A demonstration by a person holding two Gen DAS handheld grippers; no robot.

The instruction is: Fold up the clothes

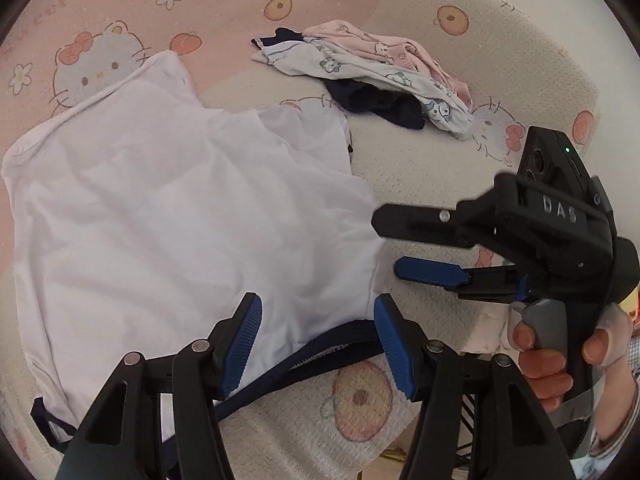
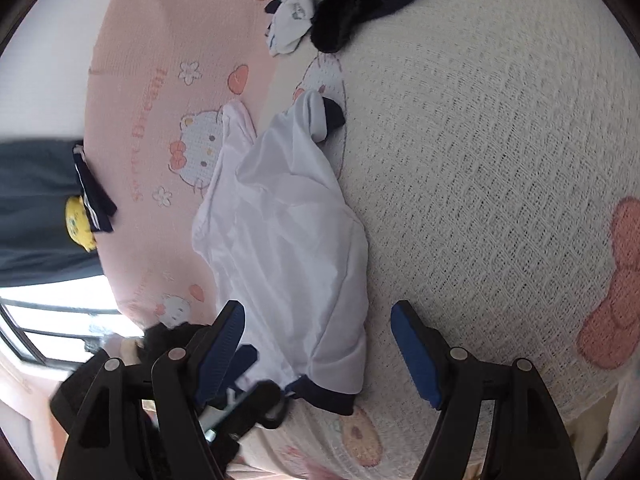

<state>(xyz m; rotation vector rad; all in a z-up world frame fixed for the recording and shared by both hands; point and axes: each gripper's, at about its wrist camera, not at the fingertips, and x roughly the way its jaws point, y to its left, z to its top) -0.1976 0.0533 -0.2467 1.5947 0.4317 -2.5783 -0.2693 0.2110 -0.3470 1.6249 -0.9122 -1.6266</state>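
Note:
A white garment (image 1: 180, 208) with navy trim (image 1: 304, 356) lies crumpled on a blanket printed with cartoon cats (image 1: 460, 92). My left gripper (image 1: 318, 344) hovers open over its near trimmed edge, and the cloth lies under the gap, not pinched. My right gripper (image 1: 390, 246), held by a hand (image 1: 560, 360), points at the garment's right edge with its jaws apart. In the right wrist view the same garment (image 2: 280, 240) runs away from my open right gripper (image 2: 320, 344), its navy cuff (image 2: 320, 396) between the pads. The left gripper (image 2: 260, 376) shows blurred at lower left.
A pile of other clothes (image 1: 372, 76), pink, pale printed and navy, lies farther back on the blanket (image 2: 500, 160); in the right wrist view the pile (image 2: 340, 0) sits at the top. A person's dark clothing (image 2: 32, 208) and a window (image 2: 40, 320) are at the left.

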